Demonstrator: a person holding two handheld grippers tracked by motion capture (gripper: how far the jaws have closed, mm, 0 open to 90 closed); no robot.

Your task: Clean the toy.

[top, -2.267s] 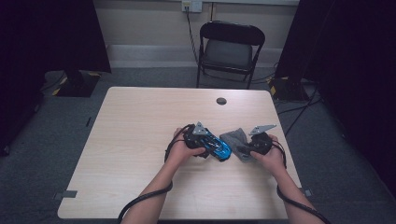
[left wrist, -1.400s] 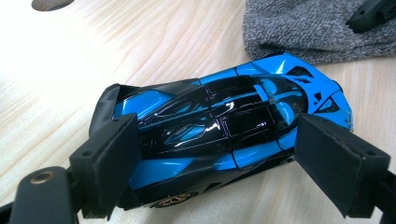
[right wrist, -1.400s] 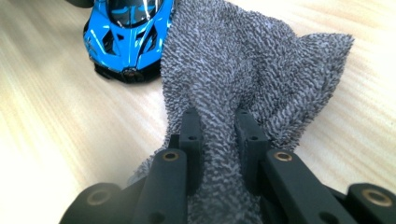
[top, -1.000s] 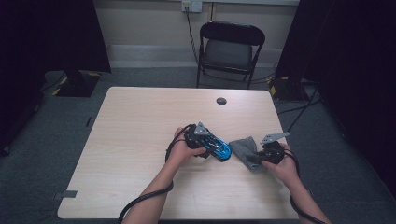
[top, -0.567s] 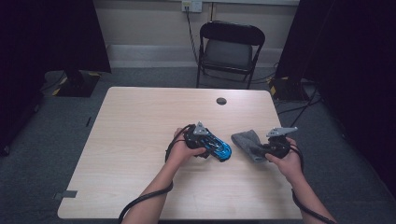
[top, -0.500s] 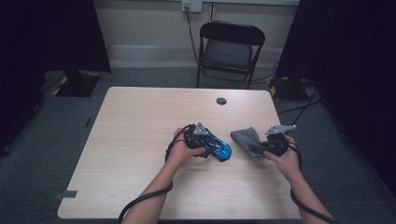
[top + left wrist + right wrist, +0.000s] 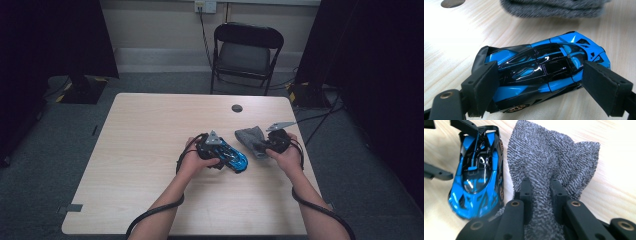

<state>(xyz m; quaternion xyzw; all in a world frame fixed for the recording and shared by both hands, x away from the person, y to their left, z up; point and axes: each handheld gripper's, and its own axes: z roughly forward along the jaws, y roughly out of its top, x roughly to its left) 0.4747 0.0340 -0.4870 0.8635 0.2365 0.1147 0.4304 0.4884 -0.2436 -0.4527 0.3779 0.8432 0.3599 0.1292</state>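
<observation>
Jaws first: left pair spread wide around a blue-and-black toy car (image 7: 541, 75), one pad at each end of its body, gripping it lengthwise; right pair pinched tight on a bunched fold of a grey cloth (image 7: 549, 167).

Largest thing, a light wooden table (image 7: 150, 145), seen from above with a small dark round hole (image 7: 237, 108) near its far edge. Beyond it, a black folding chair (image 7: 246, 52) against the wall, cables on the carpet to the right.

Next, two forearms entering from the bottom of the high view, a black cable trailing from each. Left gripper (image 7: 215, 150) near the middle of the table, slightly right of centre, held low over the wood. Right gripper (image 7: 272, 142) just to its right, near the table's right edge, grey three-cornered plate on top.

Then the cloth, knitted and ribbed, fanned out ahead of the right jaws and lying on the table just beside the car, close along the car's side in the right gripper view; whether touching it or not, hard to tell. In the left gripper view, blurred at the top of the frame, just beyond the car.

Smallest, the car: glossy, wheels down on the wood, gold-coloured rims visible along one side.
</observation>
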